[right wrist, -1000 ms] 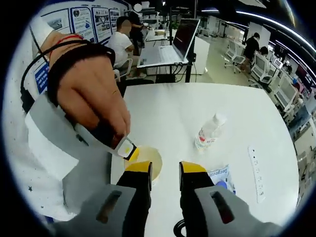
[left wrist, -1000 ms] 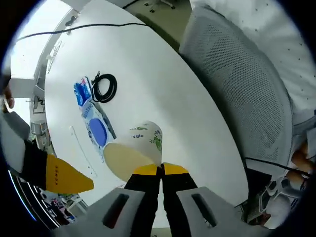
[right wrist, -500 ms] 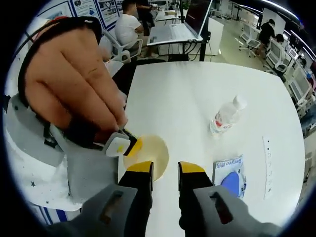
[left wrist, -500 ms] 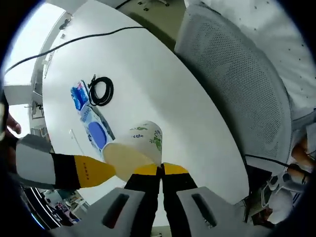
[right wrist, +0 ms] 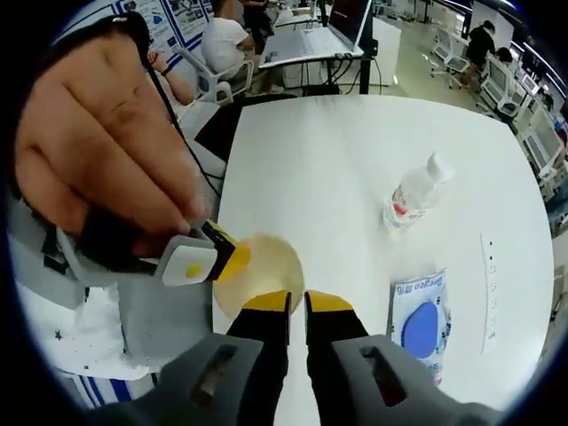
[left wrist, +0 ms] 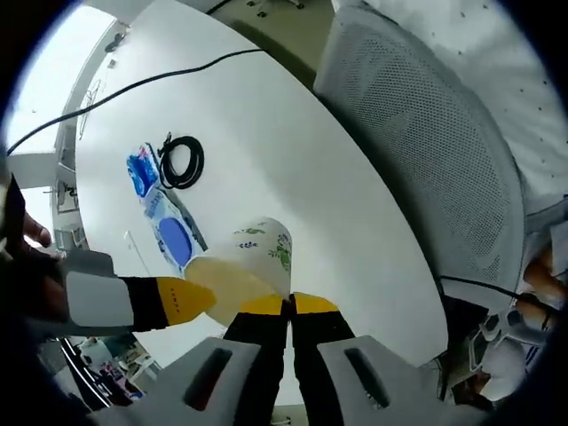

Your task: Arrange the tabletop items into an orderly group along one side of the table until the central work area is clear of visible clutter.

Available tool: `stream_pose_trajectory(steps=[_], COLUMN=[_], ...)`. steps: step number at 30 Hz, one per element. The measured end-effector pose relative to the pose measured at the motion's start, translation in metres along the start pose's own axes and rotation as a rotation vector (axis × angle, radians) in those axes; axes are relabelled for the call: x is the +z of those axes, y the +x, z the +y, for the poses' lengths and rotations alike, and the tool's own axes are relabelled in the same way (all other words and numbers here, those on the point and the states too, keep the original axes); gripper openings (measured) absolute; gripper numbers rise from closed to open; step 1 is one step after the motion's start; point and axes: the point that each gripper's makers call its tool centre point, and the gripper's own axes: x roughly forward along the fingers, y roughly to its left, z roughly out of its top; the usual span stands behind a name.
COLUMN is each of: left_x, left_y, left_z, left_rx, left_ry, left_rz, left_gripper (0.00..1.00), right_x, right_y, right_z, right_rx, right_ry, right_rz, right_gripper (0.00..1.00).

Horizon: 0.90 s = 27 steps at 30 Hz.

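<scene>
Left gripper view: left gripper (left wrist: pixel 290 306) is clamped on the near rim of the paper cup (left wrist: pixel 244 277), jaws pressed together. The right gripper (left wrist: pixel 173 300) enters from the left, its tip at the cup rim. Beyond the cup lie a blue wipes pack (left wrist: pixel 174 232) and a coiled black cable (left wrist: pixel 184 161); bare table (left wrist: pixel 293 151) extends right to its edge.

Right gripper view: right gripper (right wrist: pixel 296 303) is nearly closed over the cup's near rim (right wrist: pixel 258 280). A water bottle (right wrist: pixel 410 193) lies ahead-right, well apart.
</scene>
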Motion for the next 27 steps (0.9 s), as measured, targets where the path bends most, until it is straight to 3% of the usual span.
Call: stream_pose_trajectory(steps=[19, 27], left_x=[0.003, 0.0009], left_y=[0.0036, 0.0045], left_z=[-0.0012, -0.0056], left_rx=[0.035, 0.061], left_ry=[-0.049, -0.104], left_rz=[-0.034, -0.065], left_gripper=[0.0, 0.12], right_x=[0.0015, -0.0026], right_y=[0.0032, 0.0059], right_z=[-0.001, -0.0013], right_rx=[0.004, 0.009], right_ry=[0.038, 0.041], right_rz=[0.001, 0.007], right_gripper=[0.0, 0.0])
